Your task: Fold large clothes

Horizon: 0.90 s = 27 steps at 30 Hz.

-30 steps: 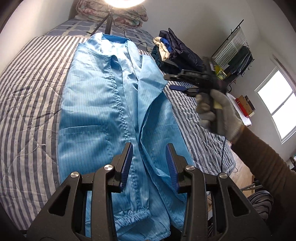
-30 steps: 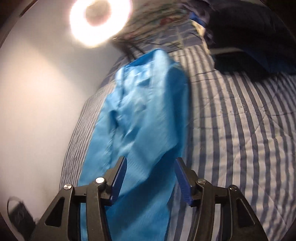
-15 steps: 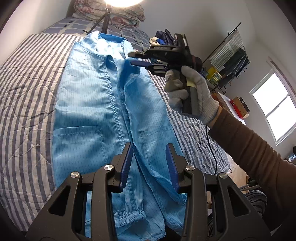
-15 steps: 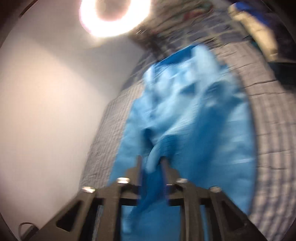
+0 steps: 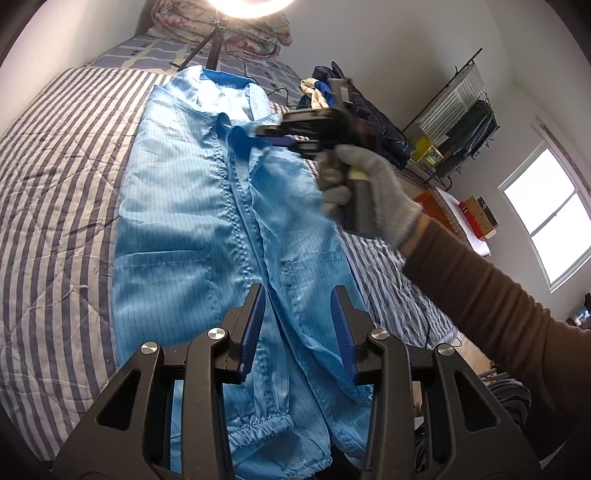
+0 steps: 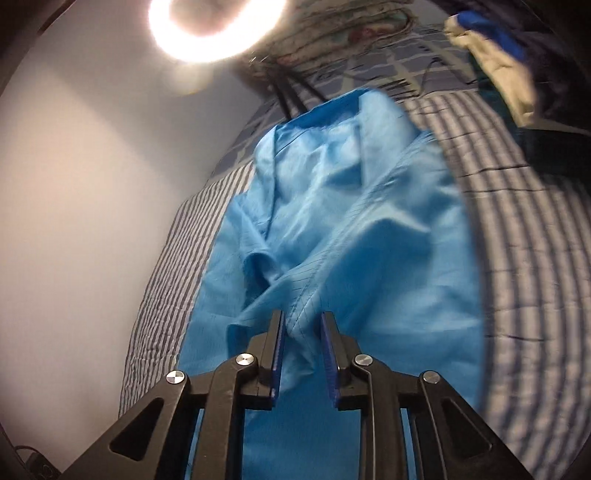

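A large light-blue garment (image 5: 177, 229) lies flat, collar far, on the striped bed cover (image 5: 55, 184). My left gripper (image 5: 299, 325) hovers open above its lower front; the cloth lies below the fingers, not between them. A gloved hand (image 5: 373, 184) carries my right gripper (image 5: 255, 133) over the garment's upper right part. In the right wrist view the jaws of the right gripper (image 6: 301, 328) are closing on a raised fold of the blue garment (image 6: 369, 221), and creases in the cloth run toward the pads.
A ring light on a tripod (image 5: 212, 48) stands at the bed's head by a folded quilt (image 5: 240, 29). A pile of dark clothes (image 5: 369, 122) sits at the far right of the bed. A rack (image 5: 461, 122) and a window (image 5: 546, 221) are beyond.
The right gripper swung from the garment's right edge in over the garment, its jaws narrowed onto a fold of blue cloth, and the right side was drawn toward the middle. The left gripper stayed put.
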Each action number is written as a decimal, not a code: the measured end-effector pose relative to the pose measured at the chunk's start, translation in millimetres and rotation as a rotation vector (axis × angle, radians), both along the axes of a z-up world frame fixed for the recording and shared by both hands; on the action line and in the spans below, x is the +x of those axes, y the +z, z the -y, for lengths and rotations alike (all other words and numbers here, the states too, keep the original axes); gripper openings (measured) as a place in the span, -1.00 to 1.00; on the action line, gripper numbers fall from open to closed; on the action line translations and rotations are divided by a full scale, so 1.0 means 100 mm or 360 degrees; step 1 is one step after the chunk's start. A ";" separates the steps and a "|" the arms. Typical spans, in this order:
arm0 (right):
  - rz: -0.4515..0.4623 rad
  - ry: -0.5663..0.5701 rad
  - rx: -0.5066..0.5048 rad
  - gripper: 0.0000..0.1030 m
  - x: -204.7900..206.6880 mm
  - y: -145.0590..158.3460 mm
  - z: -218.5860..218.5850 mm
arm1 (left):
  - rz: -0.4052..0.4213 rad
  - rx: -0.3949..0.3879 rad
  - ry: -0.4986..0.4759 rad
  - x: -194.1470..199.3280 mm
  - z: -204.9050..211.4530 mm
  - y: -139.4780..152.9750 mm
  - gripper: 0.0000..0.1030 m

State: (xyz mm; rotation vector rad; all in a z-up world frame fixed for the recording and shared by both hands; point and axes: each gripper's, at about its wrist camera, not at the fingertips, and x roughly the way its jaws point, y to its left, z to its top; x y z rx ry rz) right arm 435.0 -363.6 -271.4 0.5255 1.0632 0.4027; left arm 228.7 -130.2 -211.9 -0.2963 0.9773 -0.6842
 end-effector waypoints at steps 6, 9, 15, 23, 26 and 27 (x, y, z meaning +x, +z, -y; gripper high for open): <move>-0.0098 -0.0003 -0.0134 -0.59 0.13 -0.26 -0.29 | 0.0055 0.0060 0.0047 -0.07 -0.09 0.07 -0.28; -0.0048 -0.0038 -0.0062 -0.44 -0.12 0.03 -0.10 | 0.0051 0.0074 0.0065 -0.09 -0.18 0.06 -0.28; 0.0054 0.0078 -0.0178 -0.36 -1.26 0.64 0.20 | 0.0018 0.0149 0.0113 -0.21 -0.39 -0.06 -0.28; 0.0015 0.0308 -0.0325 -0.35 -2.86 0.71 -0.06 | -0.0035 0.0272 0.0250 -0.47 -0.68 -0.28 -0.12; 0.0022 0.0448 -0.0399 -0.15 -3.34 0.59 -0.30 | -0.0115 0.0301 0.0326 -0.50 -0.79 -0.45 -0.11; 0.0035 0.0491 -0.0443 -0.13 -3.48 0.54 -0.40 | -0.0143 0.0290 0.0339 -0.50 -0.81 -0.50 -0.11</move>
